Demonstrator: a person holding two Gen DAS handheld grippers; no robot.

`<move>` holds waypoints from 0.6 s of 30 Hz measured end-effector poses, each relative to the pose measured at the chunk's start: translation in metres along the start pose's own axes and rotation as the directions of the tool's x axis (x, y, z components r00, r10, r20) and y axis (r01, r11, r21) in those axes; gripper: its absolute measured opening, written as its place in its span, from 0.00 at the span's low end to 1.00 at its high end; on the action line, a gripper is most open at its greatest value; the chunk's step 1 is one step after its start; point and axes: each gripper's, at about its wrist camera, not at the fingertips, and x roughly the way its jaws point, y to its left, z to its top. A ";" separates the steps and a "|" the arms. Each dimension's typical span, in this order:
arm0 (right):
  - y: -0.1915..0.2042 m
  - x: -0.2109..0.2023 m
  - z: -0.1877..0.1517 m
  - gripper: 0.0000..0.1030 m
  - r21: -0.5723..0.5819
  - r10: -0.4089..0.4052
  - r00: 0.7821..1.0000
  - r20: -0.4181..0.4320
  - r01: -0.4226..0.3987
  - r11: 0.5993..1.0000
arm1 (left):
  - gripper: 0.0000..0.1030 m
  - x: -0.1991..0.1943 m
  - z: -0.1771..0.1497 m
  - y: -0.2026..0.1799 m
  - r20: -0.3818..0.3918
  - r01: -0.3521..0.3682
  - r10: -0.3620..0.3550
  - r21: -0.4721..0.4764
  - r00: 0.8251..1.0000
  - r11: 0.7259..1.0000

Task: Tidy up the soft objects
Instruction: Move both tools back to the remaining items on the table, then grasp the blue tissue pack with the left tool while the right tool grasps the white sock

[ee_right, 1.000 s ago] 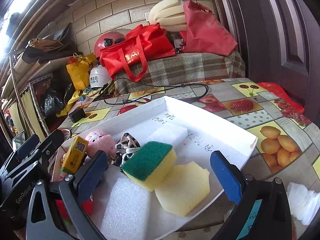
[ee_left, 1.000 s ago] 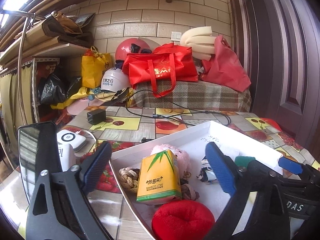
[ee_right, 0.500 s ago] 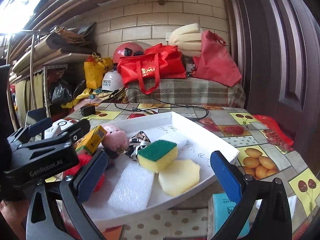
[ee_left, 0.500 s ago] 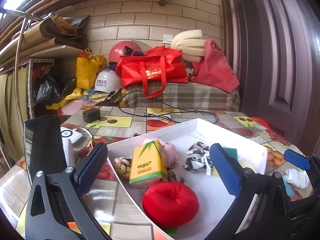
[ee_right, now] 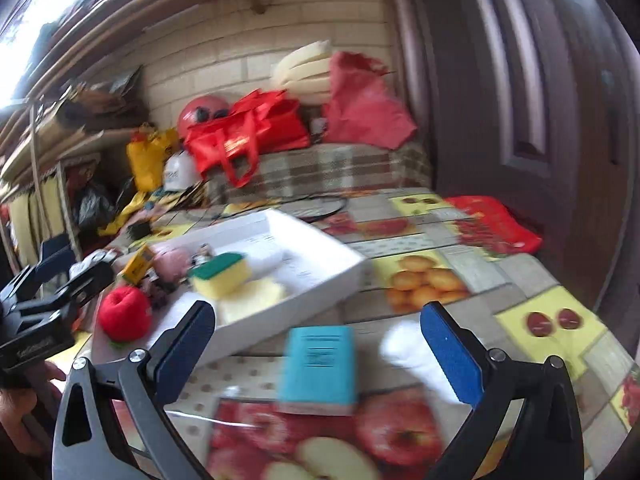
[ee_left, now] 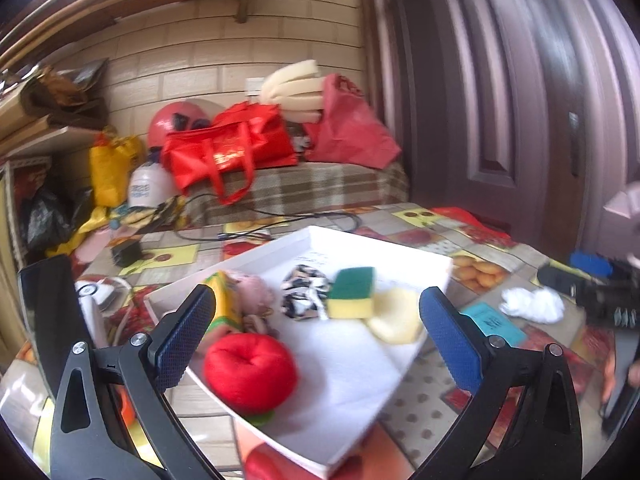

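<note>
A white tray (ee_left: 400, 252) on the fruit-print table holds a red plush apple (ee_left: 250, 372), a green-and-yellow sponge (ee_left: 352, 294), a pale yellow sponge (ee_left: 394, 318), a black-and-white cloth (ee_left: 304, 298), a pink plush (ee_left: 256, 292) and a yellow tissue pack (ee_left: 226, 304). My left gripper (ee_left: 316, 344) is open and empty above the tray's near end. My right gripper (ee_right: 318, 356) is open and empty over a teal box (ee_right: 318, 364), with a white soft wad (ee_right: 412, 354) just right of it. The tray (ee_right: 312, 284) lies beyond, to its left.
A black cable (ee_left: 264, 216) and a small black adapter (ee_left: 126, 252) lie behind the tray. Red bags (ee_left: 228, 148), helmets and foam pile up on a plaid-covered bench at the back. A dark door (ee_left: 520, 100) stands on the right. The other gripper (ee_right: 44, 312) shows at the right view's left edge.
Both grippers have pulled back and swung right. The tray now sits farther off in the right view, and the teal box and white wad have come between its fingers.
</note>
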 end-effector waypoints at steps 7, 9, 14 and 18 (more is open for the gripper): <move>-0.107 -0.006 0.000 1.00 0.174 -0.067 0.992 -0.110 0.085 0.981 | 1.00 0.015 -0.002 -0.057 -0.158 0.264 -0.250 0.076 0.955 0.962; -0.111 0.005 -0.002 1.00 0.149 -0.008 0.983 -0.183 0.036 0.988 | 1.00 0.026 -0.006 -0.083 -0.260 0.338 -0.307 0.082 0.916 0.938; -0.066 0.031 -0.009 1.00 -0.089 0.055 0.944 -0.325 -0.088 0.992 | 0.99 0.044 -0.011 -0.125 -0.363 0.356 -0.301 0.094 0.882 0.930; -0.043 0.067 -0.014 0.94 -0.202 -0.010 0.911 -0.413 -0.081 0.976 | 0.99 0.053 -0.011 -0.136 -0.393 0.318 -0.256 0.099 0.883 0.943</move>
